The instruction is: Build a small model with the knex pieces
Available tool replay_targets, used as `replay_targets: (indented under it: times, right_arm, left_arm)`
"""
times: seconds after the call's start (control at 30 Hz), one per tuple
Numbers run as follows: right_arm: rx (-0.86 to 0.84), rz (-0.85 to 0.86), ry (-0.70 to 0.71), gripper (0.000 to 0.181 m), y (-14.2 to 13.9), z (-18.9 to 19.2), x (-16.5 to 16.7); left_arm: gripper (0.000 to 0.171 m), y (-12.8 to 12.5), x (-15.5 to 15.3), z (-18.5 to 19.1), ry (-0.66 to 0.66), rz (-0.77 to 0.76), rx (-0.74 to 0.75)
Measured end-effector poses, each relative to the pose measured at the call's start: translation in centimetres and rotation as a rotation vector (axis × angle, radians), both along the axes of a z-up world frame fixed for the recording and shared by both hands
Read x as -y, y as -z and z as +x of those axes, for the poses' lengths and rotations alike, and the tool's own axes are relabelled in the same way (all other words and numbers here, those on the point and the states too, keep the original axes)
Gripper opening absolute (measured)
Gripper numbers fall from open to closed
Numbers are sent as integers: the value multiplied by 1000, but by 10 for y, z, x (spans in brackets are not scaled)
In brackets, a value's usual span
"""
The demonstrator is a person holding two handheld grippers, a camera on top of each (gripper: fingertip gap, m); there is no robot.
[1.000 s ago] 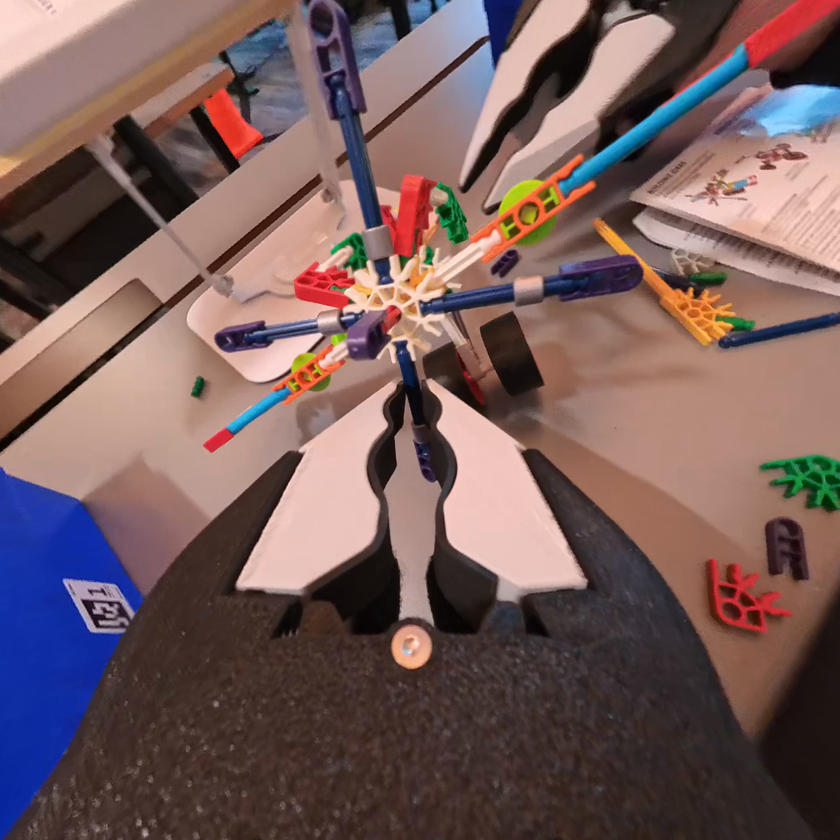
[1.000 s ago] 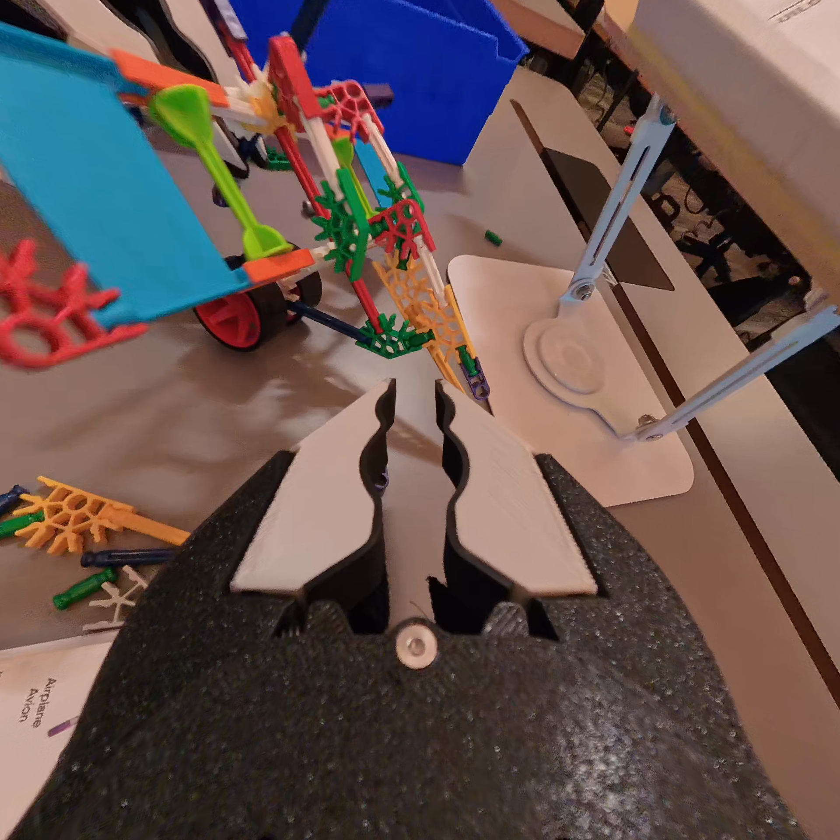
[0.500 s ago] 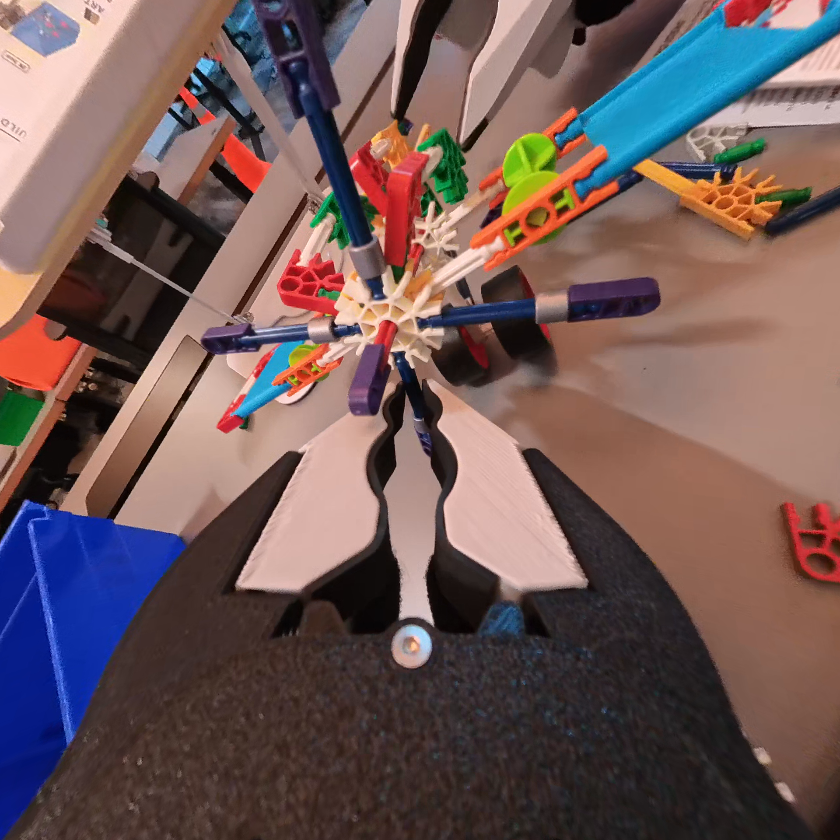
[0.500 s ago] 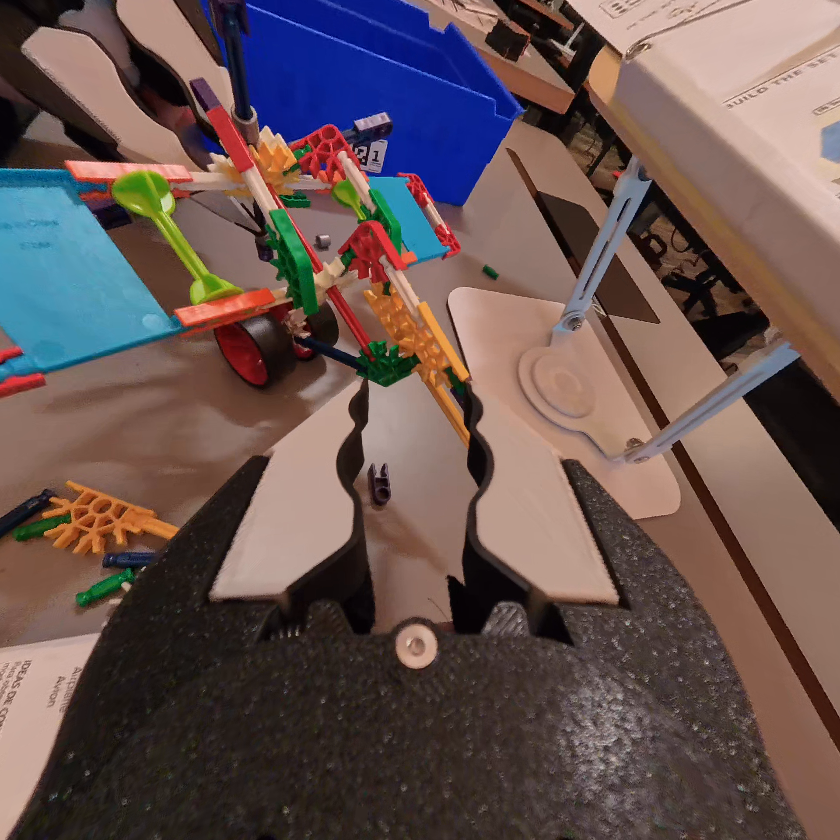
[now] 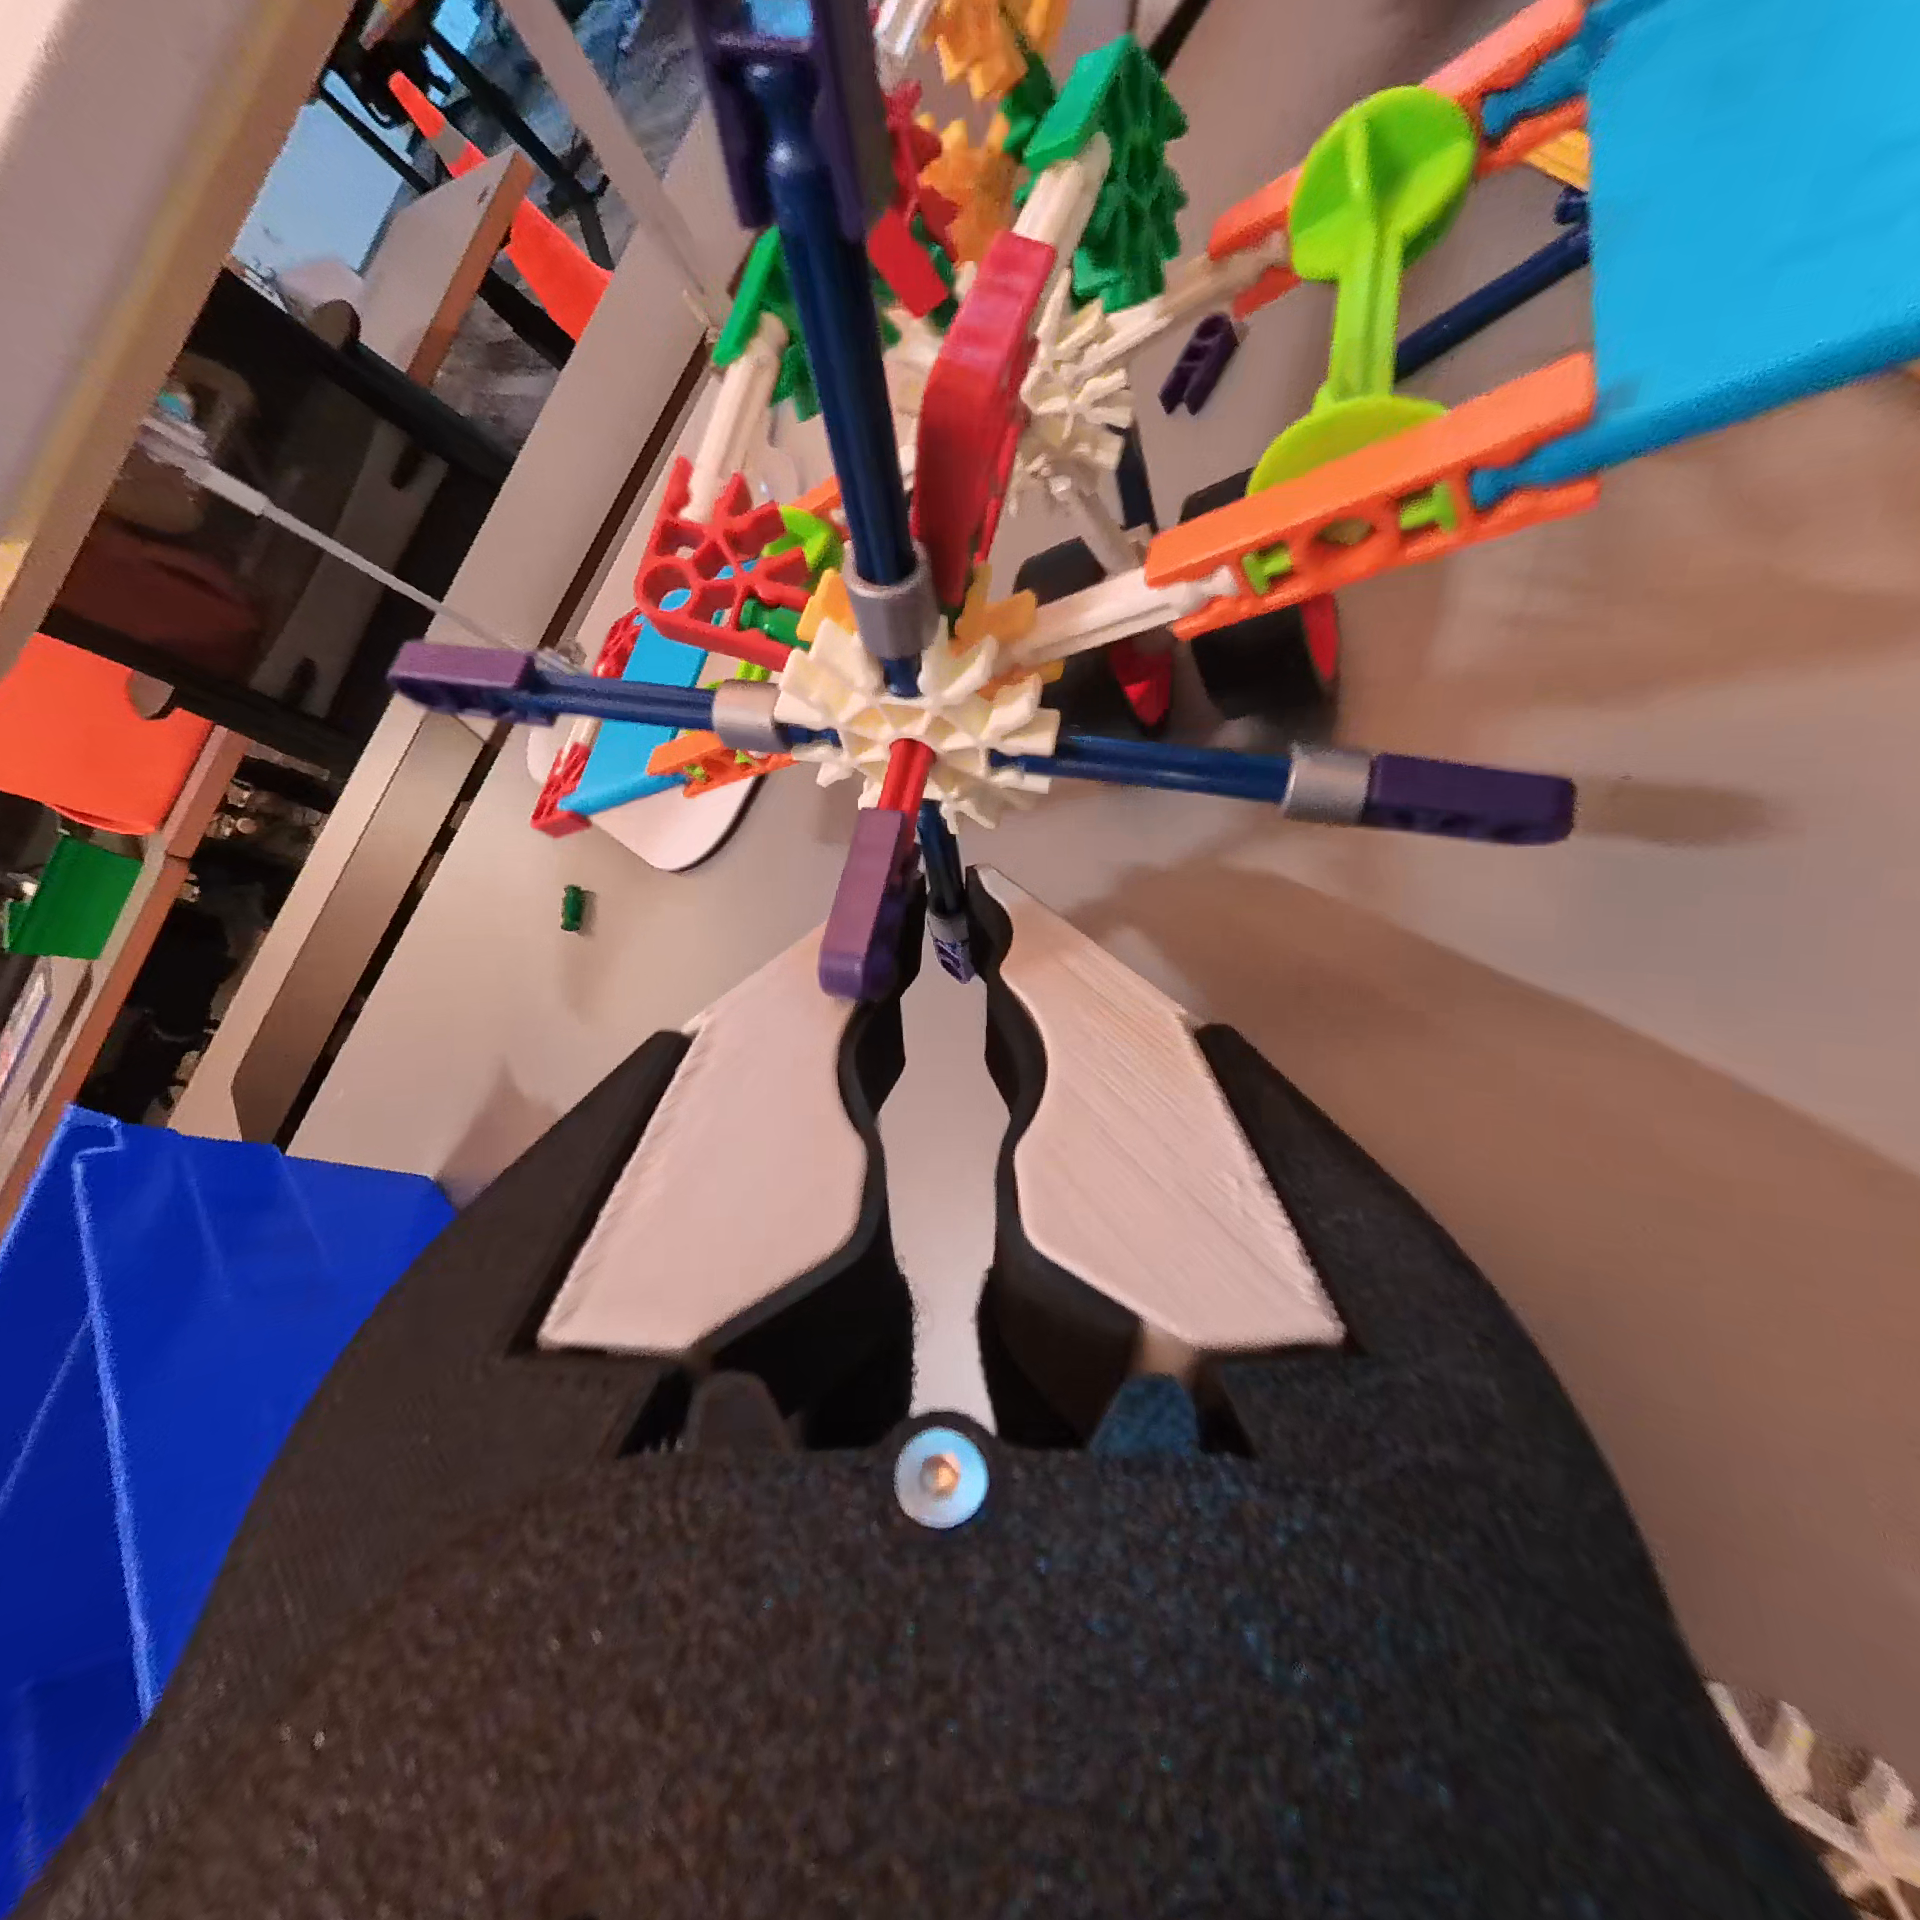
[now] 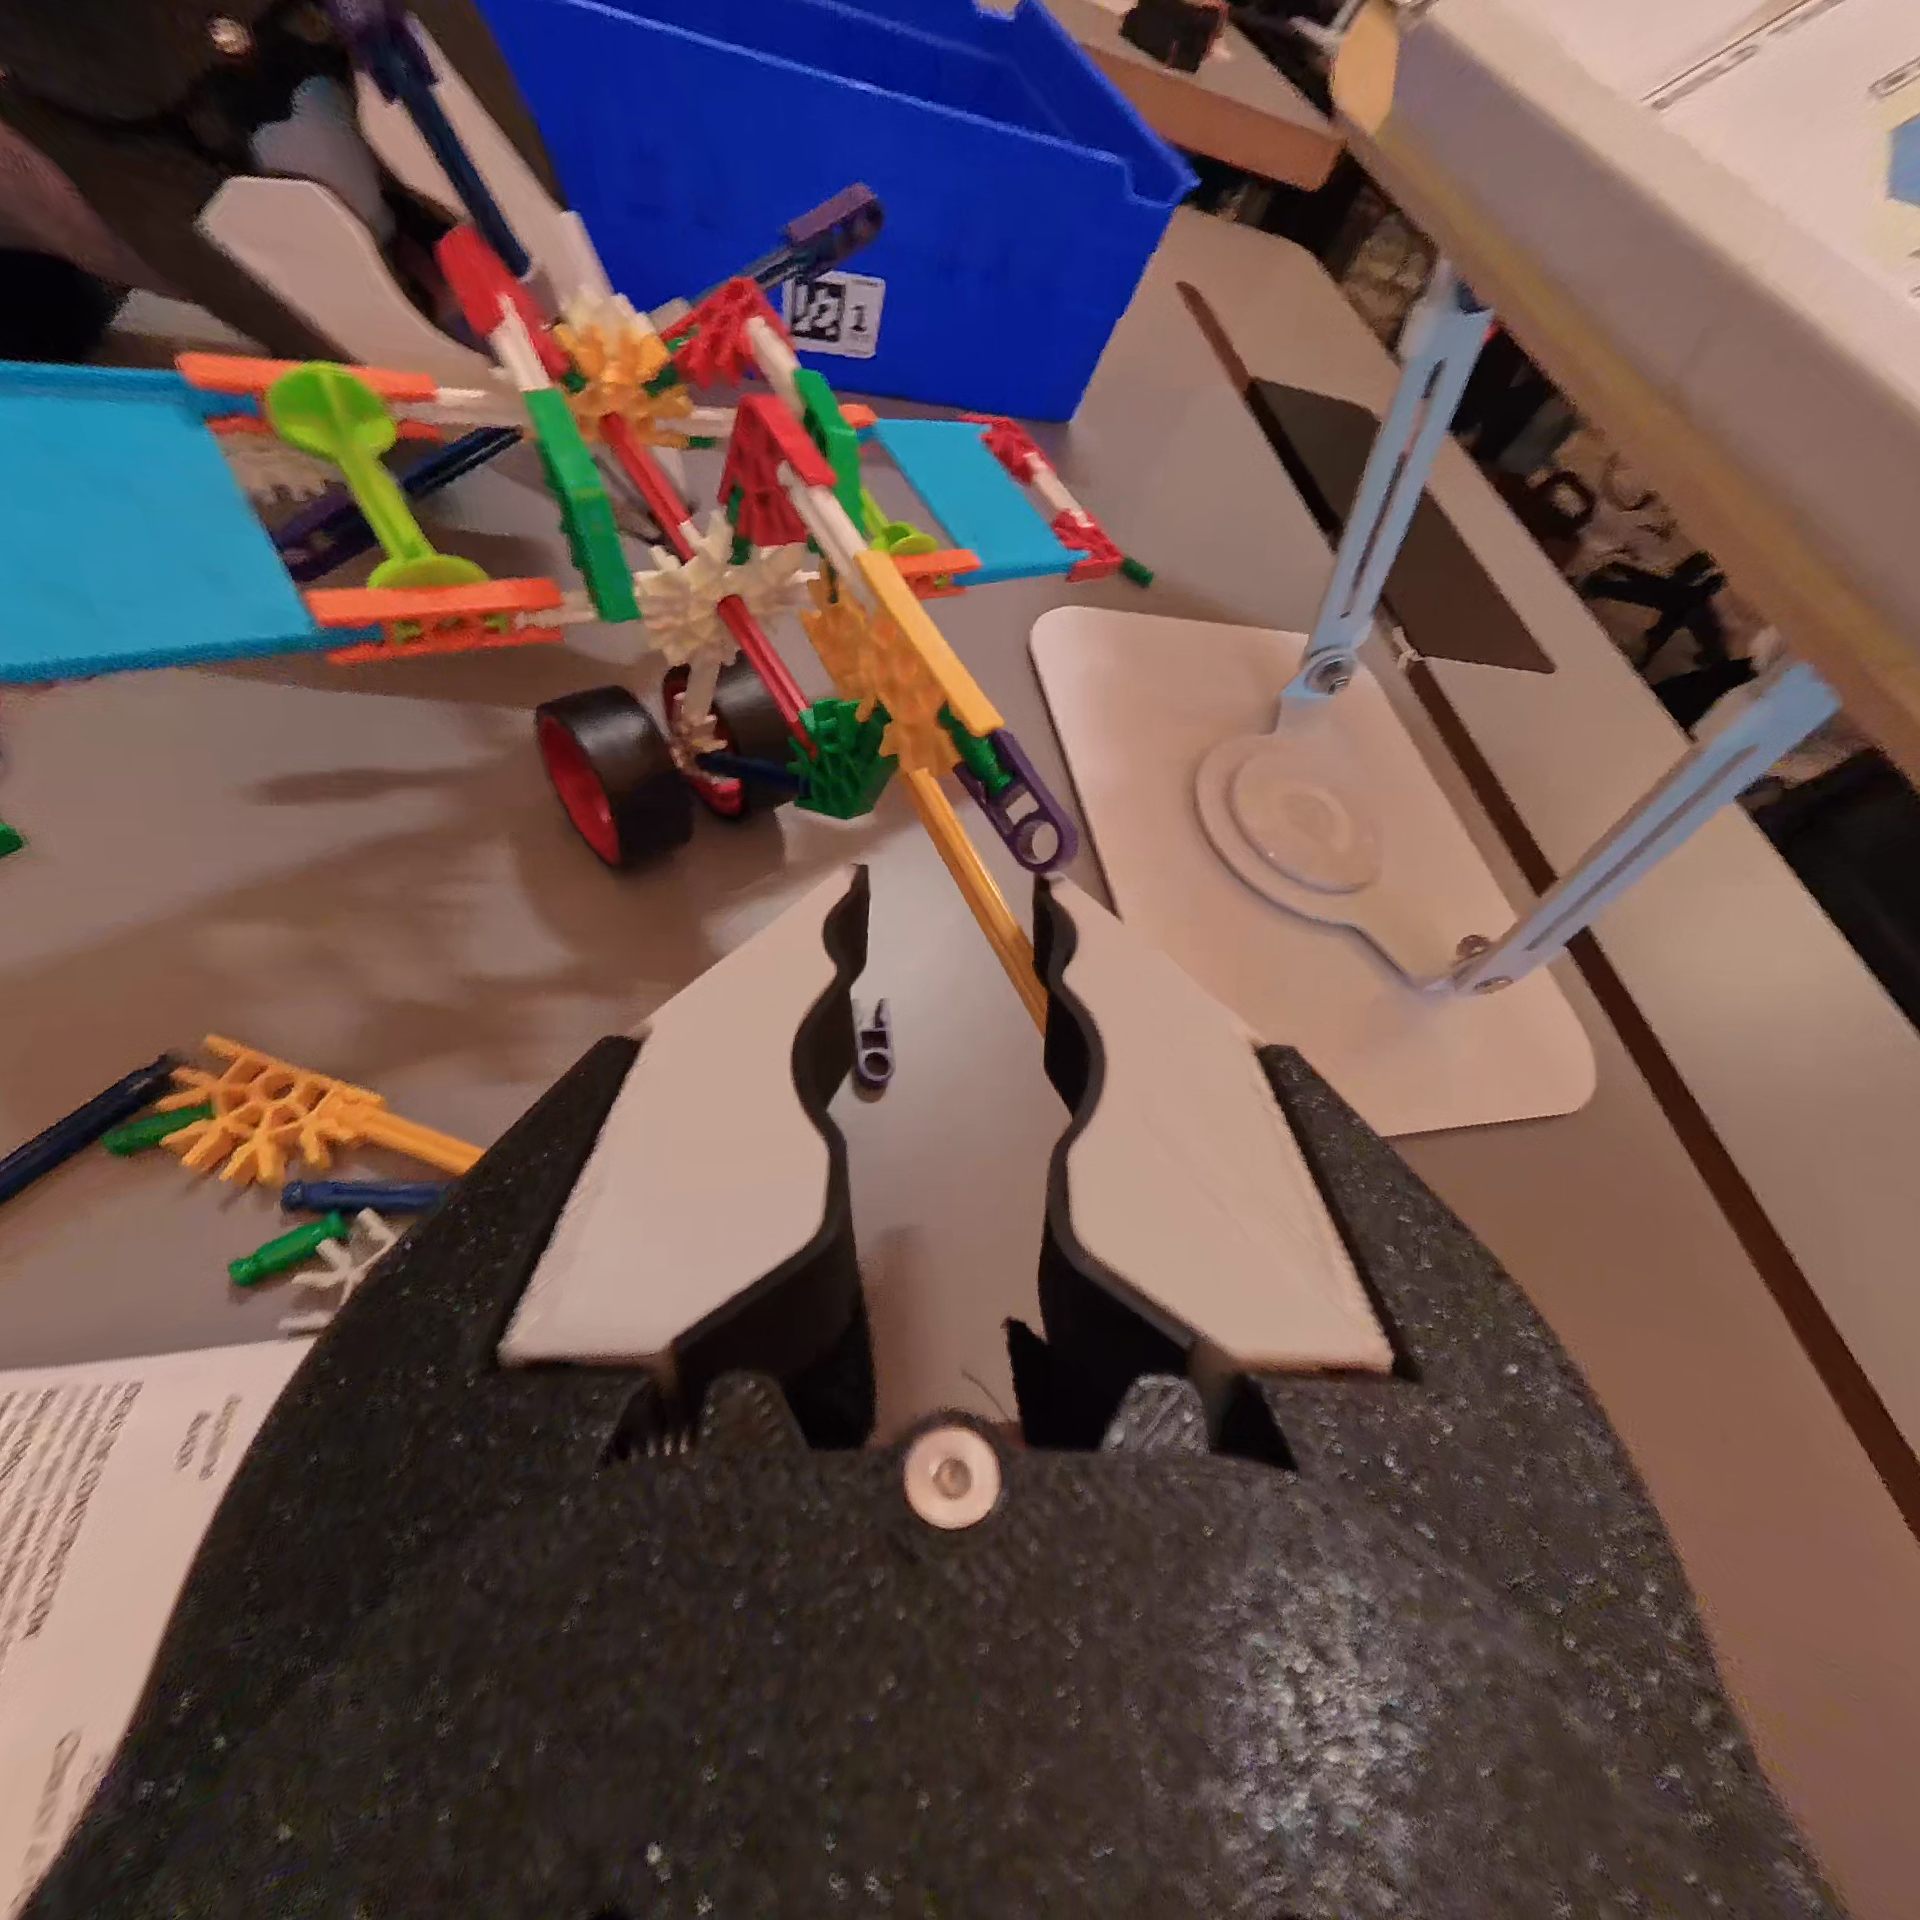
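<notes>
Left wrist view: the left gripper [image 5: 943, 914] clamps a blue rod [image 5: 940, 868] of the toy plane [image 5: 914, 717]. The right gripper [image 6: 948, 904] gapes near its yellow tail rod [image 6: 982, 904]. Light, brittle joints; probably best gripped at rods.

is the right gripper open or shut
Open. In the right wrist view the right gripper has its jaws spread apart with bare table and a small purple connector showing between them, gripping nothing.
</notes>
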State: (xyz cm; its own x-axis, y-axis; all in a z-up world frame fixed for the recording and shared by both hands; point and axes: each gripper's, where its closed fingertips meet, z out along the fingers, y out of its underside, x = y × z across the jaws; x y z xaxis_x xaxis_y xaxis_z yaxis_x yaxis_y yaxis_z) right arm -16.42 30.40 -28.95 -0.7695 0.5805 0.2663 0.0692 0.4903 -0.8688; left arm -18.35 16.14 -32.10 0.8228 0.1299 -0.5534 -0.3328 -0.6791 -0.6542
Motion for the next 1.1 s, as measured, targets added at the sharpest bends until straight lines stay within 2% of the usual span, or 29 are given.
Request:
replay_targets:
  times: [0.03, 0.07, 0.13, 0.17, 0.23, 0.37, 0.5, 0.6, 0.67, 0.73, 0.8, 0.93, 1.1]
  right_arm:
    - [1, 0, -5, 27, 0, 1, -1]
    - [0, -4, -12, 14, -1, 3, -1]
    - [8, -11, -41, 11, -3, 7, 0]
    - [1, -14, -48, 10, -5, 9, 1]
    - [0, -19, -65, 9, -8, 13, 4]
    - [-6, 11, -63, 7, -10, 18, 7]
    - [-18, 22, -79, 6, -16, 25, 11]
    - [-29, 38, -76, 6, -19, 26, 13]
    - [-34, 46, -77, 6, -21, 27, 15]
    - [-39, 60, -78, 6, -22, 28, 17]
    - [-41, 65, -81, 6, -24, 30, 20]
    - [-48, 82, -71, 6, -27, 29, 21]
    - [-62, 107, -77, 6, -34, 31, 24]
  left_arm:
    - [8, -1, 0, -3, -15, 6, 2]
    - [9, -1, 2, -7, -37, 10, 6]
    - [12, -1, 3, -10, -55, 29, 45]
    - [21, 4, 7, -15, -87, 9, 70]
    - [51, 12, 13, -17, -130, -13, 140]
    - [67, 0, 24, 2, -174, 44, 265]
    - [61, -10, 50, 27, -224, 22, 292]
    - [53, -47, 62, 32, -246, 63, 185]
    - [43, -80, 53, 39, -177, 96, 94]
    - [37, -97, 32, 51, -57, 55, 27]
    - [34, -89, 13, 51, 9, -68, -5]
    - [33, -49, -5, 31, 45, -319, -21]
    - [16, -29, -19, 23, 103, -293, 111]
